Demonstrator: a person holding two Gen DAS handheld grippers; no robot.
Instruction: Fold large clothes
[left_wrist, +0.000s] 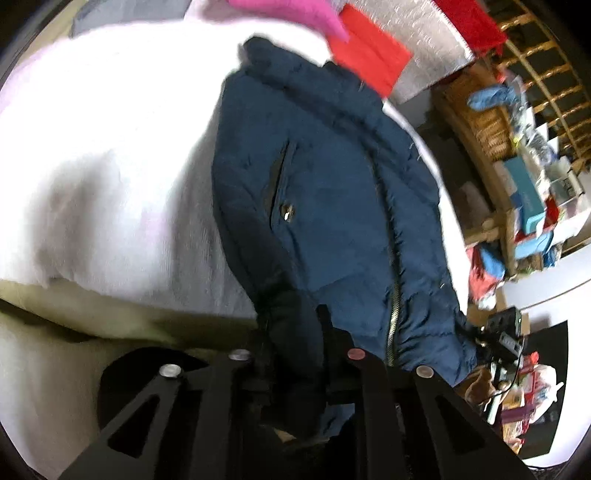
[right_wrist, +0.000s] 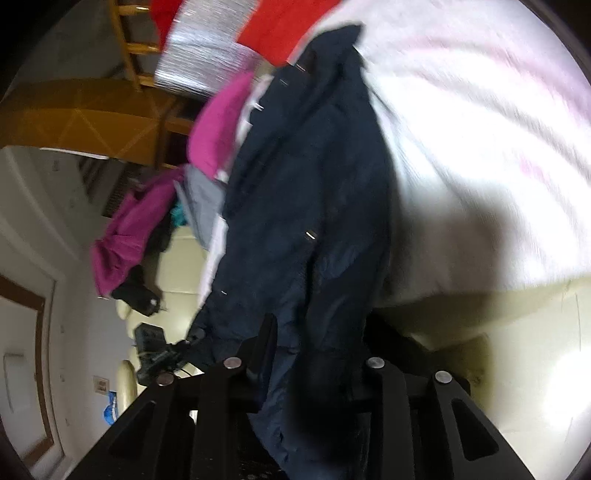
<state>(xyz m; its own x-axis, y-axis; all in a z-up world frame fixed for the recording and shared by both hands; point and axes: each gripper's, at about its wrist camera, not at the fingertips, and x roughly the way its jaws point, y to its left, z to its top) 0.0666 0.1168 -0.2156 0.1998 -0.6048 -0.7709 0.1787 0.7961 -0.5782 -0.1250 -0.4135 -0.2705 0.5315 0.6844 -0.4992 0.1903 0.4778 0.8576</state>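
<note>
White bedcover (left_wrist: 110, 166): one navy jacket (left_wrist: 332, 192) lying on it; one red cloth (left_wrist: 369, 62) beyond its collar. Left gripper (left_wrist: 295, 332) and right gripper (right_wrist: 317, 339) each pinching its hem.

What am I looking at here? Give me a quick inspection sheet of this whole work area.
Surface: white bedcover, rumpled.
Job's things: navy jacket, lying on the bedcover, zip visible.
Clutter: pink garment, red cloth, grey garment.
Grippers: left hand-held gripper shut on the jacket's hem; right hand-held gripper has jacket fabric between its jaws, grip unclear.
Cables: black cable beside a dark device, off the bed.
Surroundings: wooden lattice, crowded shelves, pale wall.
</note>
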